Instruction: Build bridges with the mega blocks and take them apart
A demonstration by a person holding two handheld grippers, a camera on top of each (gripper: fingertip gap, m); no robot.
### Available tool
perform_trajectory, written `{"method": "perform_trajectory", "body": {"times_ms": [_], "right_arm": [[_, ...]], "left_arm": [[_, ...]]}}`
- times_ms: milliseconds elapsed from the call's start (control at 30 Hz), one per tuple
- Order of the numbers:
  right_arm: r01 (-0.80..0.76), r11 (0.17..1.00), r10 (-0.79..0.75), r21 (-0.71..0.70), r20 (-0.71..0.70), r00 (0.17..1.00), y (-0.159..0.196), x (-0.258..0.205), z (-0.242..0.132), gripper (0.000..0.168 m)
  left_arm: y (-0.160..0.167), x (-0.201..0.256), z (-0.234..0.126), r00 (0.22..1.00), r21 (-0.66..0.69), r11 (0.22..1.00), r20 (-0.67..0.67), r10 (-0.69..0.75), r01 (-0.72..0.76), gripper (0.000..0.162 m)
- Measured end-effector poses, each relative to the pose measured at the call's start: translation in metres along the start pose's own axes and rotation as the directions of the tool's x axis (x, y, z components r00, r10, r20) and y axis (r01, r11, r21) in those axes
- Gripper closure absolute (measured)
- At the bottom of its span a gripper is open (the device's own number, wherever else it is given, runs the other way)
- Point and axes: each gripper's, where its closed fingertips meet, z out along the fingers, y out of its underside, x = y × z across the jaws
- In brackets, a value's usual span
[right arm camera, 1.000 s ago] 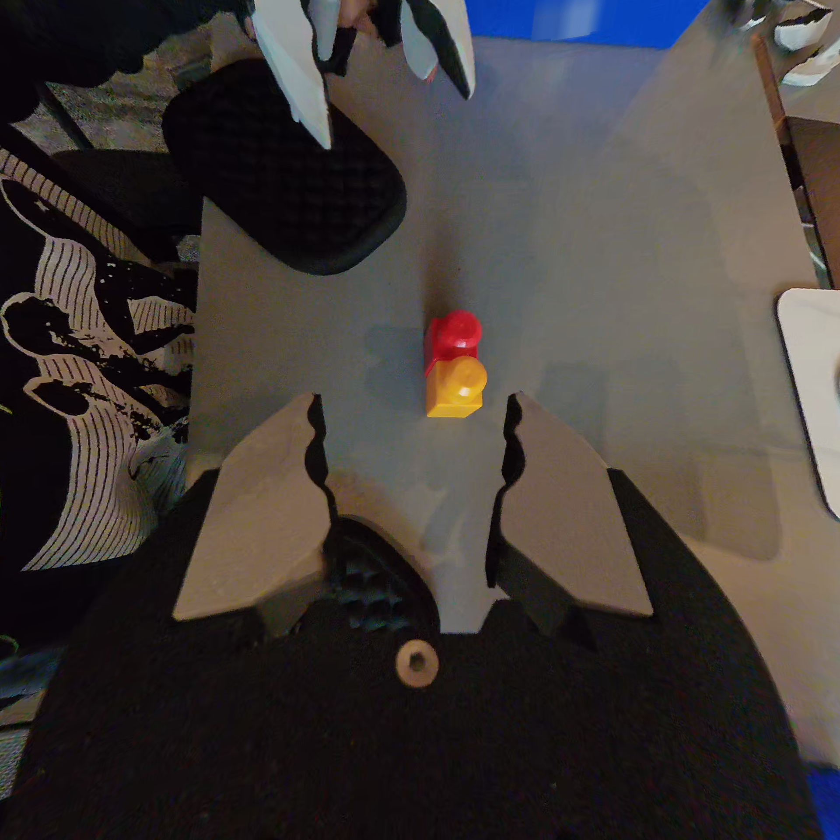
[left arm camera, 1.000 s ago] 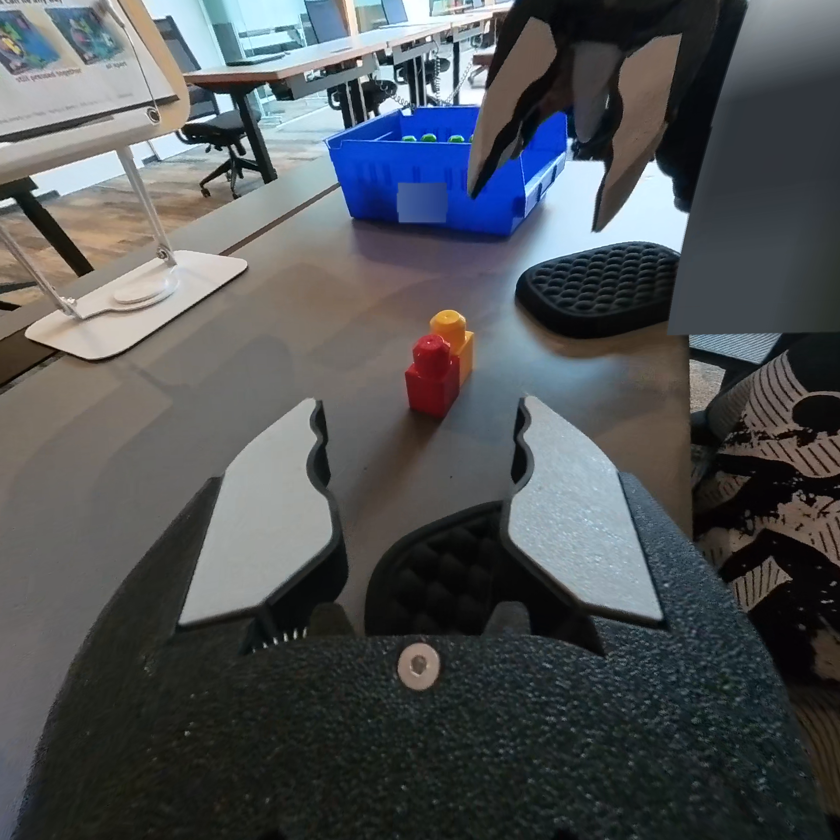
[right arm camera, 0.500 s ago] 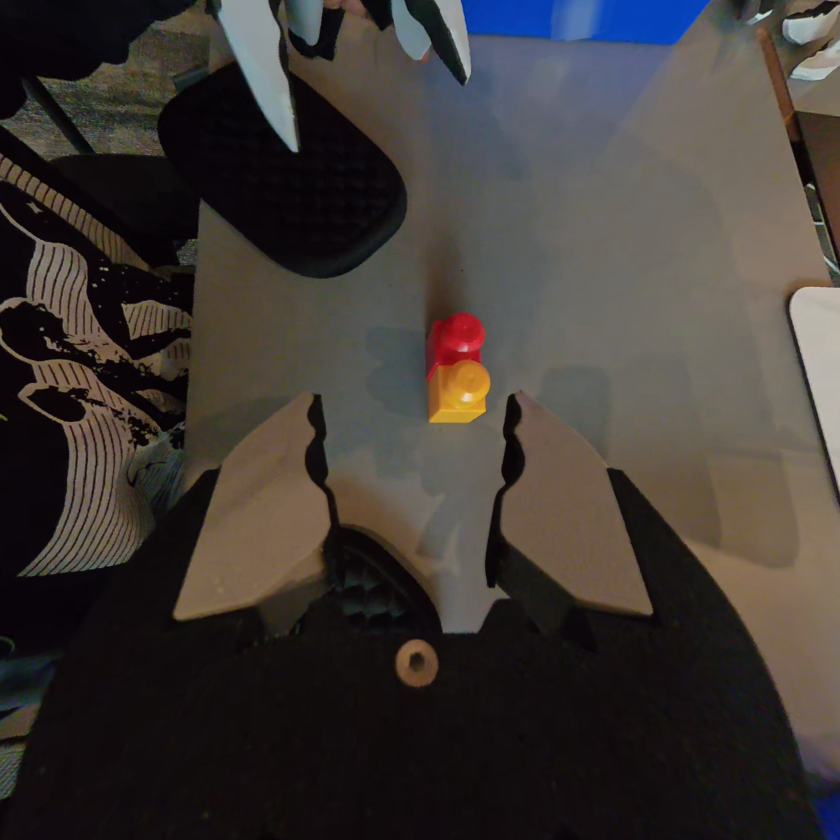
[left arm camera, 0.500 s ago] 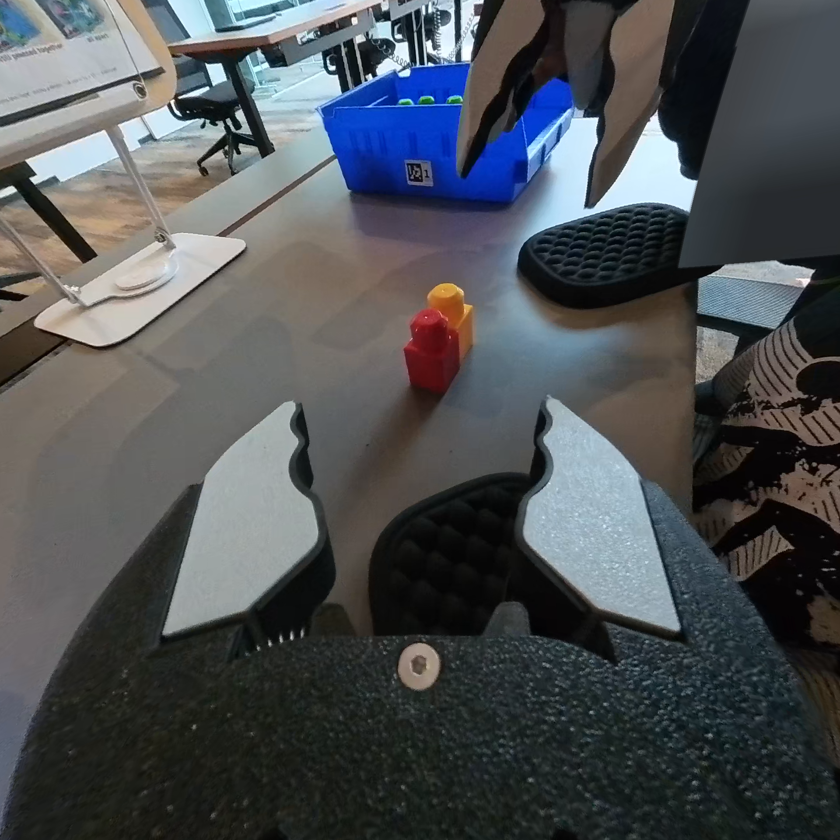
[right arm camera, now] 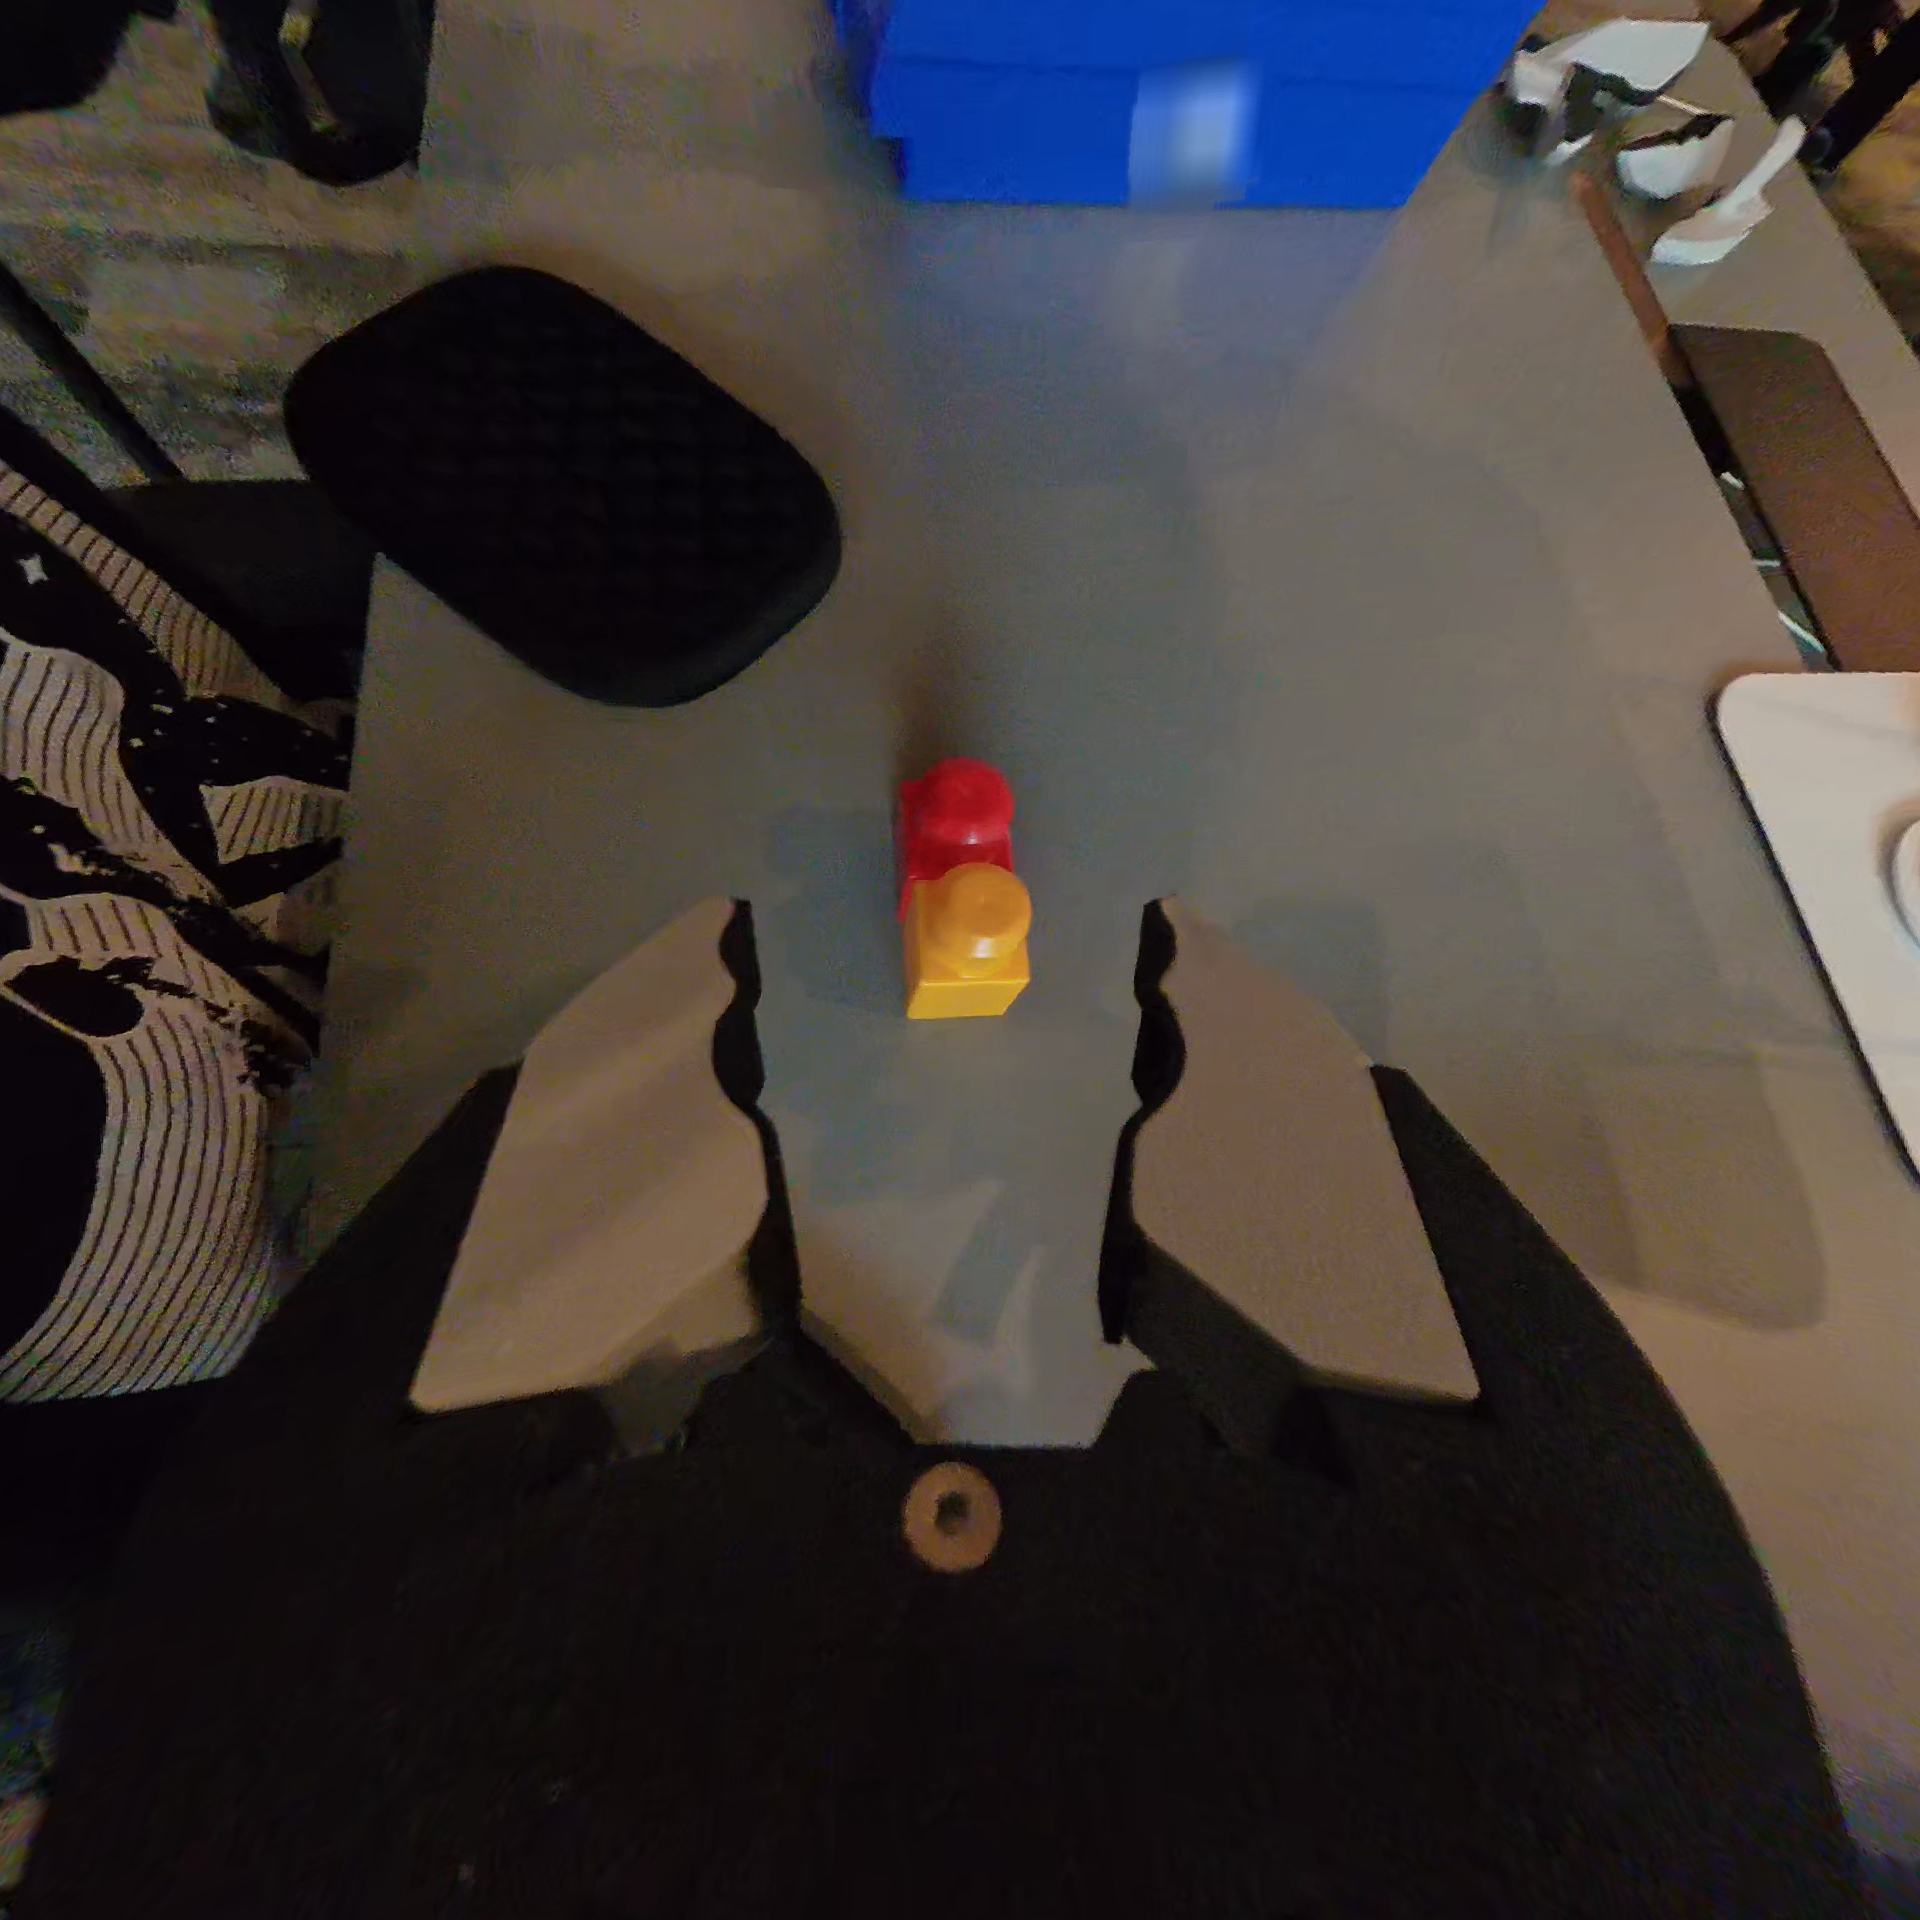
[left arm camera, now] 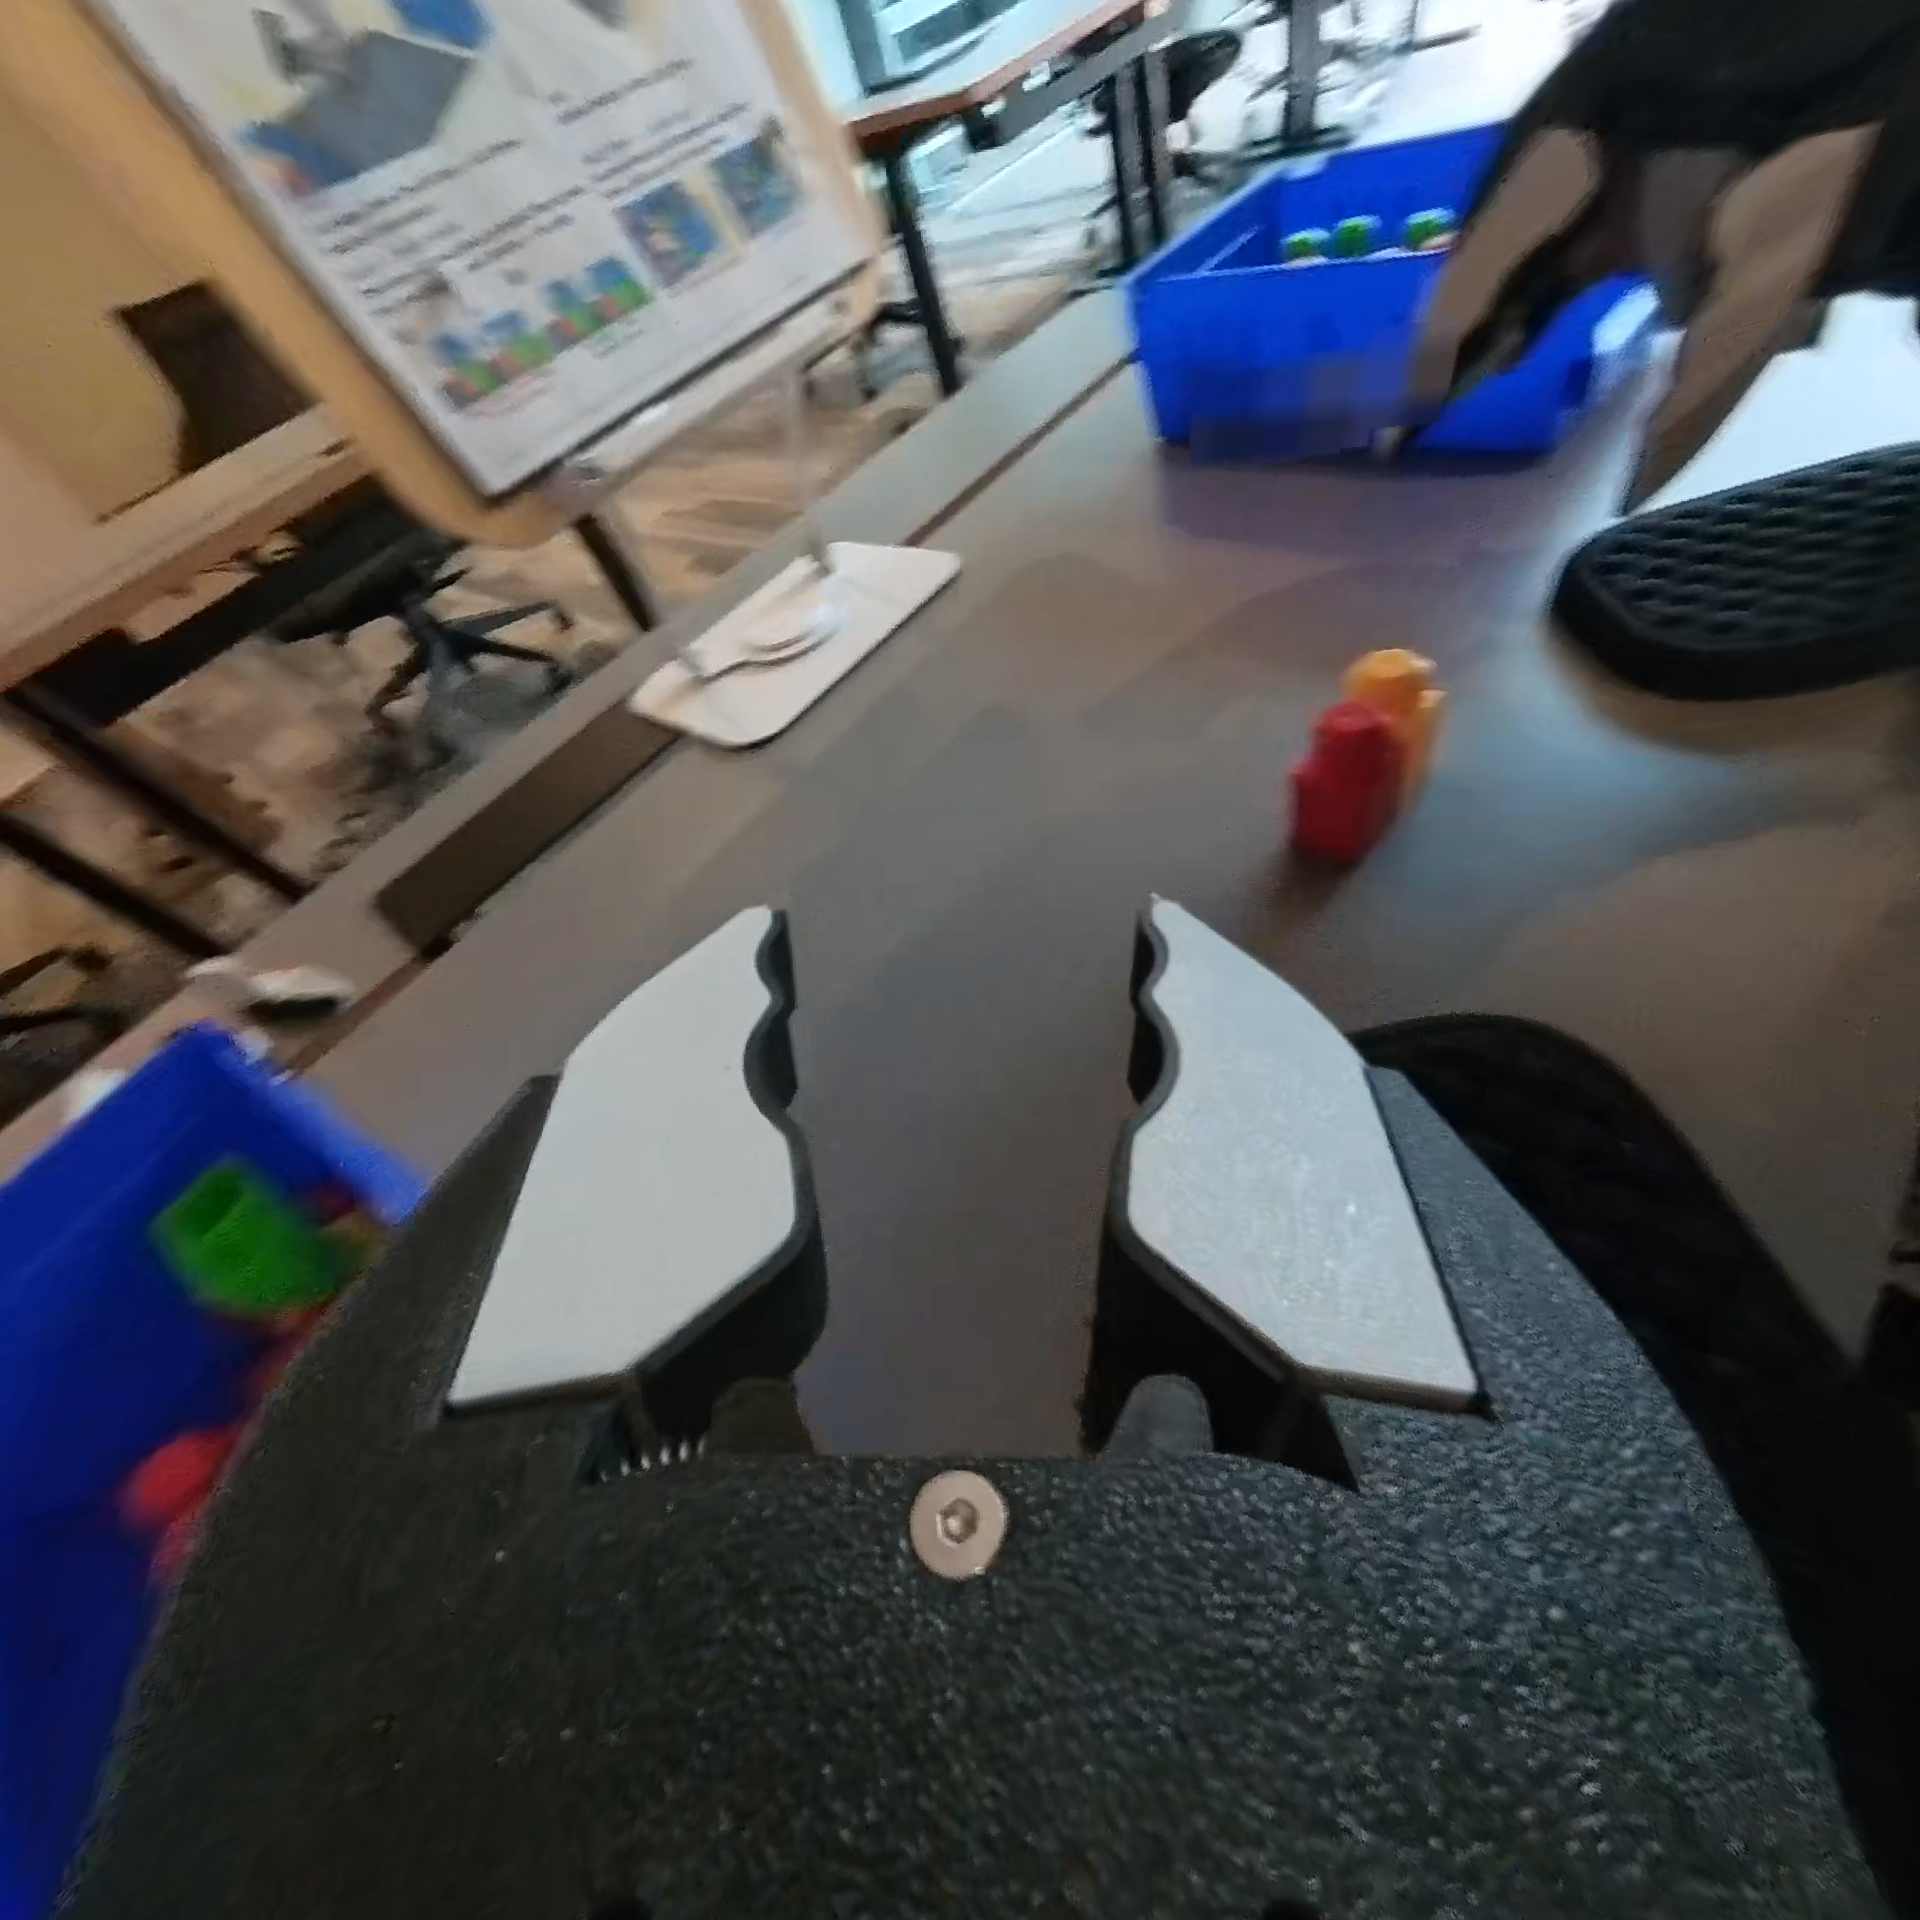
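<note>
At the far left of my left wrist view, a blue bin [left arm camera: 94,1351] sits just beside my left tool [left arm camera: 961,940], holding a green block [left arm camera: 244,1242] and a red piece [left arm camera: 171,1475] that is too blurred to make out. My left tool hangs over bare worktop [left arm camera: 1039,665] with its 2 fingers spread apart and nothing between them. Beyond it stands a white stand base [left arm camera: 800,644] under a tilted poster board [left arm camera: 499,208]. Further right, the red block [left arm camera: 1340,779] and the orange block [left arm camera: 1397,696] stand upright and touching on the worktop, well clear of my left tool. A black mesh pad [left arm camera: 1745,582] overlaps the worktop's right edge, and a second blue bin [left arm camera: 1309,312] with green pieces sits at the far end. My right tool [left arm camera: 1538,343] shows up there too, blurred, in front of that bin.

In my right wrist view, a black mesh pad [right arm camera: 561,478] lies at the left. My right tool [right arm camera: 943,914] hovers above the pair with its fingers apart and empty; the orange block [right arm camera: 966,956] lies between the 2 tips, and the red block [right arm camera: 951,821] touches its far side. A blue bin [right arm camera: 1039,114] sits at the far end, and a white base [right arm camera: 1829,862] lies at the right edge.
</note>
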Motion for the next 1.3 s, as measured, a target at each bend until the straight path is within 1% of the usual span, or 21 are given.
{"method": "perform_trajectory", "body": {"times_ms": [100, 167, 233, 333, 400, 433, 467, 533, 600, 667, 733, 800, 833, 900, 967, 1000, 1033, 1100, 1167, 1233, 1300], "right_arm": [[-0.025, 0.999, 0.025, 0.021, -0.005, 1.0, 0.003, 0.008, 0.001, 0.099], [-0.04, 0.999, 0.041, 0.028, -0.014, 0.999, 0.006, 0.012, 0.002, 0.1], [-0.052, 0.998, 0.052, 0.028, -0.018, 0.998, 0.009, 0.014, 0.001, 0.1], [-0.056, 0.998, 0.057, 0.031, -0.029, 0.998, 0.013, 0.018, 0.0, 0.1], [-0.064, 0.997, 0.065, 0.031, -0.03, 0.997, 0.014, 0.02, 0.0, 0.101], [-0.067, 0.997, 0.068, 0.032, -0.034, 0.997, 0.015, 0.022, 0.0, 0.101], [-0.07, 0.997, 0.071, 0.031, -0.035, 0.997, 0.015, 0.023, 0.0, 0.101], [-0.07, 0.997, 0.071, 0.02, -0.038, 0.997, 0.017, 0.024, 0.001, 0.101], [-0.069, 0.997, 0.07, 0.018, -0.043, 0.997, 0.018, 0.025, 0.001, 0.101], [-0.067, 0.998, 0.068, 0.018, -0.043, 0.997, 0.019, 0.025, 0.001, 0.101], [-0.069, 0.997, 0.069, 0.018, -0.046, 0.997, 0.02, 0.025, 0.001, 0.101], [-0.077, 0.997, 0.077, 0.015, -0.054, 0.996, 0.022, 0.028, 0.0, 0.101], [-0.08, 0.997, 0.08, 0.012, -0.061, 0.995, 0.023, 0.03, 0.0, 0.101], [-0.081, 0.997, 0.081, 0.013, -0.064, 0.995, 0.023, 0.031, 0.0, 0.101], [-0.082, 0.996, 0.083, 0.018, -0.059, 0.995, 0.023, 0.031, 0.0, 0.101], [-0.08, 0.997, 0.081, 0.015, -0.056, 0.995, 0.023, 0.03, 0.0, 0.101], [-0.077, 0.997, 0.077, 0.01, -0.056, 0.995, 0.024, 0.03, 0.0, 0.101], [-0.073, 0.997, 0.073, 0.003, -0.055, 0.996, 0.024, 0.03, 0.001, 0.101], [-0.073, 0.997, 0.073, -0.002, -0.051, 0.996, 0.024, 0.029, 0.003, 0.101], [-0.066, 0.998, 0.065, -0.007, -0.047, 0.997, 0.023, 0.028, 0.003, 0.101], [-0.056, 0.998, 0.056, -0.004, -0.045, 0.997, 0.02, 0.026, 0.003, 0.102]], "left_arm": [[0.015, -0.054, -0.021, 0.992, -0.094, 0.996, 0.125, 0.016, -0.004, 0.11], [0.038, -0.097, -0.033, 0.973, -0.211, 0.978, 0.227, 0.041, 0.008, 0.115], [0.067, -0.14, -0.045, 0.946, -0.332, 0.938, 0.323, 0.019, 0.095, 0.117], [0.105, -0.186, -0.054, 0.903, -0.422, 0.873, 0.427, -0.047, 0.245, 0.128], [0.132, -0.21, -0.058, 0.872, -0.482, 0.817, 0.486, -0.051, 0.317, 0.136], [0.144, -0.22, -0.059, 0.853, -0.502, 0.785, 0.518, -0.063, 0.363, 0.137], [0.156, -0.227, -0.058, 0.835, -0.508, 0.751, 0.541, -0.104, 0.423, 0.134], [0.175, -0.229, -0.046, 0.808, -0.512, 0.674, 0.543, -0.228, 0.533, 0.122], [0.194, -0.239, -0.043, 0.769, -0.525, 0.603, 0.587, -0.254, 0.601, 0.12], [0.208, -0.246, -0.038, 0.75, -0.536, 0.562, 0.607, -0.261, 0.63, 0.12], [0.213, -0.245, -0.027, 0.741, -0.522, 0.549, 0.589, -0.323, 0.653, 0.12], [0.217, -0.244, -0.019, 0.73, -0.511, 0.536, 0.579, -0.363, 0.672, 0.116], [0.219, -0.246, -0.018, 0.729, -0.516, 0.529, 0.582, -0.362, 0.674, 0.116], [0.229, -0.25, -0.018, 0.731, -0.53, 0.521, 0.597, -0.332, 0.669, 0.12], [0.243, -0.246, -0.016, 0.742, -0.567, 0.49, 0.59, -0.319, 0.662, 0.123], [0.251, -0.242, -0.015, 0.749, -0.588, 0.472, 0.582, -0.317, 0.657, 0.122], [0.251, -0.242, -0.011, 0.748, -0.571, 0.493, 0.576, -0.329, 0.656, 0.125], [0.25, -0.241, -0.009, 0.746, -0.556, 0.504, 0.562, -0.357, 0.661, 0.126], [0.247, -0.245, -0.014, 0.739, -0.537, 0.52, 0.579, -0.345, 0.664, 0.126], [0.231, -0.248, -0.02, 0.744, -0.504, 0.571, 0.578, -0.335, 0.648, 0.126], [0.206, -0.251, -0.027, 0.758, -0.473, 0.63, 0.573, -0.311, 0.616, 0.126]]}}
